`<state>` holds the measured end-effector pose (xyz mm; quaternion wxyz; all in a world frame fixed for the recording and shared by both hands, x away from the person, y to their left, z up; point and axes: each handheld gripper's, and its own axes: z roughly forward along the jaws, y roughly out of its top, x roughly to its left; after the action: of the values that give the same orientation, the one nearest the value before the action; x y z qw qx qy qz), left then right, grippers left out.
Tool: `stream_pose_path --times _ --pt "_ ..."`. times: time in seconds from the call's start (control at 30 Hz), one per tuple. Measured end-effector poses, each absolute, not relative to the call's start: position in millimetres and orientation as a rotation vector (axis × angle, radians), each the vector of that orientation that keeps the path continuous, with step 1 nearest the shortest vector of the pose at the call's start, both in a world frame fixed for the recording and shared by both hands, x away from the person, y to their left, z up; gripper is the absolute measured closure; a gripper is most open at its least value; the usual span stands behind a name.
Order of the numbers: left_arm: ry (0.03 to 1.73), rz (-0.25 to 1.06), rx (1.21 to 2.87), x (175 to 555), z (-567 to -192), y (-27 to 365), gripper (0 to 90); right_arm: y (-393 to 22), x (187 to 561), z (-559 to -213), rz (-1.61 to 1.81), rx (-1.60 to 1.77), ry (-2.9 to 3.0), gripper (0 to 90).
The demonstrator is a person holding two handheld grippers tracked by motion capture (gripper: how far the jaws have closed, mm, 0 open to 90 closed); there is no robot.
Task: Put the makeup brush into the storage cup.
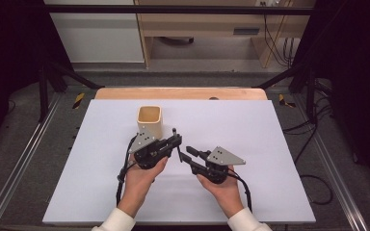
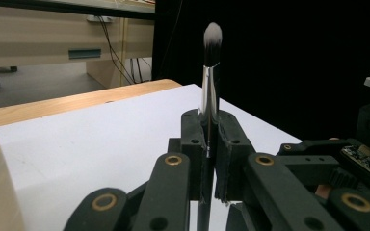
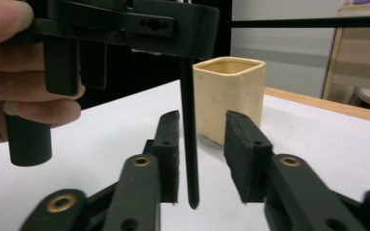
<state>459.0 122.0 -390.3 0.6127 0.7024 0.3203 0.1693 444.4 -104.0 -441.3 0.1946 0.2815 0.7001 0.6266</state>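
The cream cup, square with rounded corners and open at the top, stands upright on the white desk, left of the middle and nearer the far edge than the near one. In the right gripper view it sits just behind the brush handle.

Just in front of the cup, the left gripper is held in the person's left hand, its jaws pointing right. Those 2 jaws are clenched on a makeup brush: in the left gripper view the pads press on the silver collar from both sides, and the brush stands upright, its dark tuft with a pale tip at the top. The black handle hangs down below the grip, its rounded end just above the desk without touching it.

To the right, near the middle of the desk, the right gripper is held in the right hand, and its jaws point left toward the other gripper. Its 2 jaws are released: they stand 1 on each side of the handle with a clear gap at either pad, so nothing presses on it. The 2 grippers are close together, tip to tip.
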Motion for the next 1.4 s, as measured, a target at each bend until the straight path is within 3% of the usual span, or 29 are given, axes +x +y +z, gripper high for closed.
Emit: stream_pose_path --times 0.27,0.37,0.57,0.77,1.4 --pt "0.743 0.454 1.624 460 -390 131 83.6 -102 447 -444 1.657 0.818 2.022 38.1" --pt "0.742 0.472 1.628 462 -389 135 83.6 -100 446 -445 1.593 0.829 2.047 25.1" --pt "0.748 0.507 1.627 470 -379 141 83.6 -103 444 -443 1.509 0.826 2.08 13.5" --pt "0.742 0.547 1.638 473 -364 148 83.6 -118 444 -441 1.462 0.839 2.088 6.6" --pt "0.773 0.607 1.594 484 -336 178 83.5 -145 444 -445 1.421 0.909 2.089 6.0"
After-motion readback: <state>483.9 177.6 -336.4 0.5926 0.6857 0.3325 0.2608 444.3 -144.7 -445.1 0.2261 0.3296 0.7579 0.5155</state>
